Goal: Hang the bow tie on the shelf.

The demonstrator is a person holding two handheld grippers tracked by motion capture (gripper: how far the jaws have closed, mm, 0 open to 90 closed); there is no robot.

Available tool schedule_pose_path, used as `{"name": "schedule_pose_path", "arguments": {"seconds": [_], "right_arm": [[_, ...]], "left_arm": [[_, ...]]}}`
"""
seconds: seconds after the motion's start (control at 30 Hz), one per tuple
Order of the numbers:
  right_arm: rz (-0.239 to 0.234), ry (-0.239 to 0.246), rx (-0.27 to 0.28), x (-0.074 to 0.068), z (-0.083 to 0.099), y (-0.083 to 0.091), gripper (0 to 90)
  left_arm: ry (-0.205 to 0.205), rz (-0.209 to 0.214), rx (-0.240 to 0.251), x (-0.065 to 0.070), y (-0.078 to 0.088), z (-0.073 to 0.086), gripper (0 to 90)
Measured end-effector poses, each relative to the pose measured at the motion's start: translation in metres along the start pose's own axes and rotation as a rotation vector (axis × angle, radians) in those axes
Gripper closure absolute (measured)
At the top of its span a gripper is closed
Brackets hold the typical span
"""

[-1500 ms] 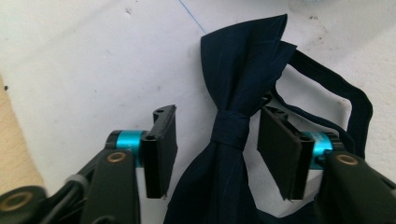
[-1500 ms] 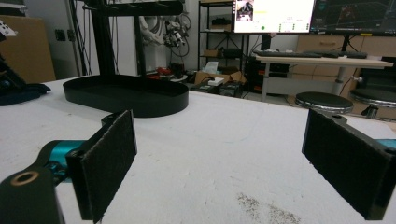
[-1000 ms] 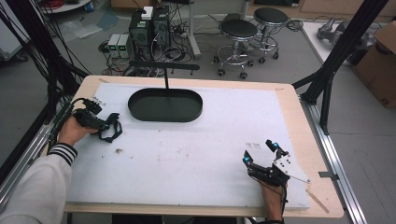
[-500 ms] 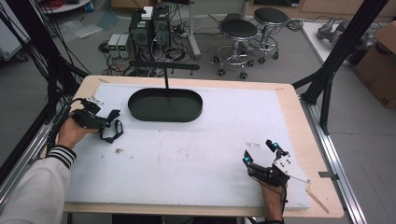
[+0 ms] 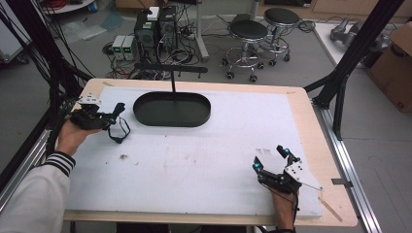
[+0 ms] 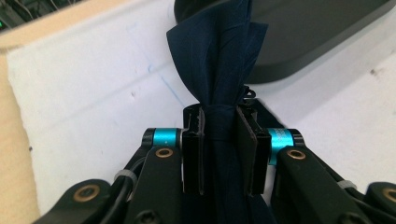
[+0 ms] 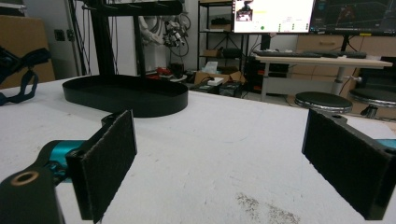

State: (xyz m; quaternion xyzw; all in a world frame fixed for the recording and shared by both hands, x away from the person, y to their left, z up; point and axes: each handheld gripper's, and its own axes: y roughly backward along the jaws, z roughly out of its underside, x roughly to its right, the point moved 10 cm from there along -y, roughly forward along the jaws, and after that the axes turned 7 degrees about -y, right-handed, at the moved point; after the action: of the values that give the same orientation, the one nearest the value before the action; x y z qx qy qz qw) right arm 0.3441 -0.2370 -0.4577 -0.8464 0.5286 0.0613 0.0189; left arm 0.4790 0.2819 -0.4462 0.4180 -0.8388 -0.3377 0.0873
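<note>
A: Your left gripper (image 6: 219, 154) is clamped on a dark blue cloth (image 6: 219, 60); the jaws are nearly together with the fabric bunched between the pads. Folds fan out past the tips, more runs down behind them, and in the high view a loop of the cloth (image 5: 119, 131) hangs below the gripper (image 5: 104, 116).

B: Risk from here?

A: The bite is narrow and sits on a gathered waist of fabric. If you swing quickly, a fold could creep out of the pads and the bundle could drop onto the white table cover (image 5: 194, 160). The hanging loop is the second concern: it could drag on the cover or snag the rim of the black oval tray (image 5: 172, 109) if you carry it low across that edge. The thin upright post (image 5: 173, 82) standing at the tray's far side is a third catch point.

B: Where is the cloth relative to things?

A: It is lifted off the table at the left side, just beside the tray's left end but apart from it. In the left gripper view the tray (image 6: 317, 37) lies directly beyond the folds.

B: And your right hand?

A: The right gripper (image 5: 272, 162) rests near the front right corner, jaws spread wide with nothing between the pads (image 7: 109, 161), well apart from the cloth.
</note>
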Motion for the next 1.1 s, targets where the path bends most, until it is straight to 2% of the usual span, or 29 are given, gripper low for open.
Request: {"name": "schedule_pose_path", "arguments": {"seconds": [0.17,0.37,0.43,0.63,0.73,0.97,1.1], "right_arm": [[0.001,0.000,0.000,0.000,0.000,0.000,9.1],[0.003,0.005,0.001,0.001,0.000,0.000,9.1],[0.002,0.008,0.003,0.001,0.000,-0.001,9.2],[0.003,0.008,0.001,0.001,0.000,-0.001,9.2],[0.004,0.010,0.000,0.001,0.000,-0.001,9.1],[0.003,0.007,0.000,0.001,0.000,-0.001,9.1],[0.005,0.003,-0.001,0.001,0.000,-0.001,9.2]], "left_arm": [[0.017,0.013,0.125,0.002,0.009,-0.017,73.6],[0.086,0.068,0.263,0.008,0.017,-0.036,73.7],[0.075,0.068,0.294,0.009,0.020,-0.041,73.7],[0.084,0.069,0.336,0.012,0.025,-0.047,73.9],[0.073,0.067,0.357,0.016,0.025,-0.053,73.9],[0.105,0.072,0.426,0.018,0.029,-0.074,74.0],[0.106,0.072,0.453,0.018,0.031,-0.087,74.0]]}}
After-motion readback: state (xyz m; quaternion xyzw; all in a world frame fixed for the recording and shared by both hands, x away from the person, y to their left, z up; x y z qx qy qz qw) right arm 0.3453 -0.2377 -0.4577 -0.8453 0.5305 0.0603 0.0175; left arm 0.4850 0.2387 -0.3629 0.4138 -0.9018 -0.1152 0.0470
